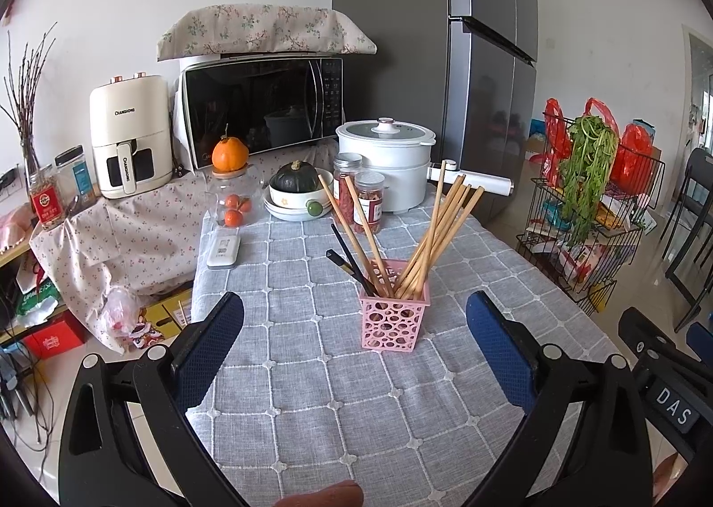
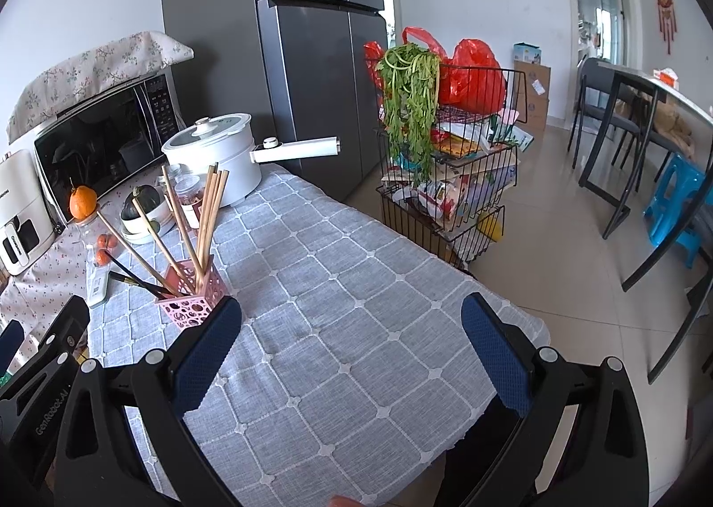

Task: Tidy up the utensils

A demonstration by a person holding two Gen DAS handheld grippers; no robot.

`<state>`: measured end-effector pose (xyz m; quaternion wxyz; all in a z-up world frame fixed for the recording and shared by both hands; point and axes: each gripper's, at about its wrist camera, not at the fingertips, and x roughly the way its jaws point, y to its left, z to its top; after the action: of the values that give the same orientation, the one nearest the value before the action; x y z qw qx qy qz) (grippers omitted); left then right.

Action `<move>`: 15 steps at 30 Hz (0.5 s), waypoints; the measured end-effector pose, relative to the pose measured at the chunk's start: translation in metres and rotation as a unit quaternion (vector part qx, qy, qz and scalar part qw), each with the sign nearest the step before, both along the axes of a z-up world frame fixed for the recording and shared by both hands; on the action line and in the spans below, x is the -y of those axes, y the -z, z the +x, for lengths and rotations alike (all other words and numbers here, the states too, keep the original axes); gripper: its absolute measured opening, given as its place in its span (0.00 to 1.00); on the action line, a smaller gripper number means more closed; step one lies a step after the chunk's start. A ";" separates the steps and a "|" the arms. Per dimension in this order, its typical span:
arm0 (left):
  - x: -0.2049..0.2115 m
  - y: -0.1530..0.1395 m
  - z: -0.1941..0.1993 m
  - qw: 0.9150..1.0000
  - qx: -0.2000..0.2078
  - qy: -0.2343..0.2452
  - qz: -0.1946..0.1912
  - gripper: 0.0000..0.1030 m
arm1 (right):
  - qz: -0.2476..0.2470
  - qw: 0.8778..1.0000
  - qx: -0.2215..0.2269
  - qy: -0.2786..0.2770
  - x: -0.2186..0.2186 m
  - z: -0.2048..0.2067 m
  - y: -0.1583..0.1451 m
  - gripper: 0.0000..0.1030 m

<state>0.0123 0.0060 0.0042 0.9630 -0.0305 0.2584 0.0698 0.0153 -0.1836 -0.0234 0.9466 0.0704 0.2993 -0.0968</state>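
A pink perforated holder (image 1: 394,320) stands on the grey checked tablecloth (image 1: 312,395). It holds several wooden chopsticks (image 1: 439,235) and black chopsticks (image 1: 350,264), all leaning outward. My left gripper (image 1: 356,342) is open and empty, just in front of the holder. In the right wrist view the holder (image 2: 191,297) stands at the left, next to my right gripper's left finger (image 2: 207,355). My right gripper (image 2: 352,346) is open and empty above the cloth (image 2: 356,329).
At the table's back stand a white pot (image 1: 385,164), two spice jars (image 1: 358,190), a bowl with a squash (image 1: 296,190), a jar of oranges (image 1: 231,195) and a white remote (image 1: 223,251). A microwave (image 1: 263,106) and fridge (image 1: 428,61) stand behind. A wire rack (image 2: 450,177) stands right of the table.
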 end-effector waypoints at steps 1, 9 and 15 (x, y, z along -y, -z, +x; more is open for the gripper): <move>0.000 0.002 -0.002 1.000 -0.001 -0.001 0.000 0.93 | 0.000 1.000 0.000 0.000 0.000 0.000 0.000 0.93; -0.001 0.003 -0.002 1.000 -0.001 -0.001 0.001 0.93 | 0.001 1.000 -0.001 0.000 0.001 0.001 0.001 0.93; -0.003 0.006 -0.006 1.000 -0.003 -0.003 -0.001 0.93 | 0.001 1.000 -0.003 -0.003 0.000 0.001 0.002 0.93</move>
<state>0.0066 0.0089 -0.0017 0.9620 -0.0322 0.2611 0.0729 0.0165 -0.1835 -0.0258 0.9460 0.0707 0.3021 -0.0940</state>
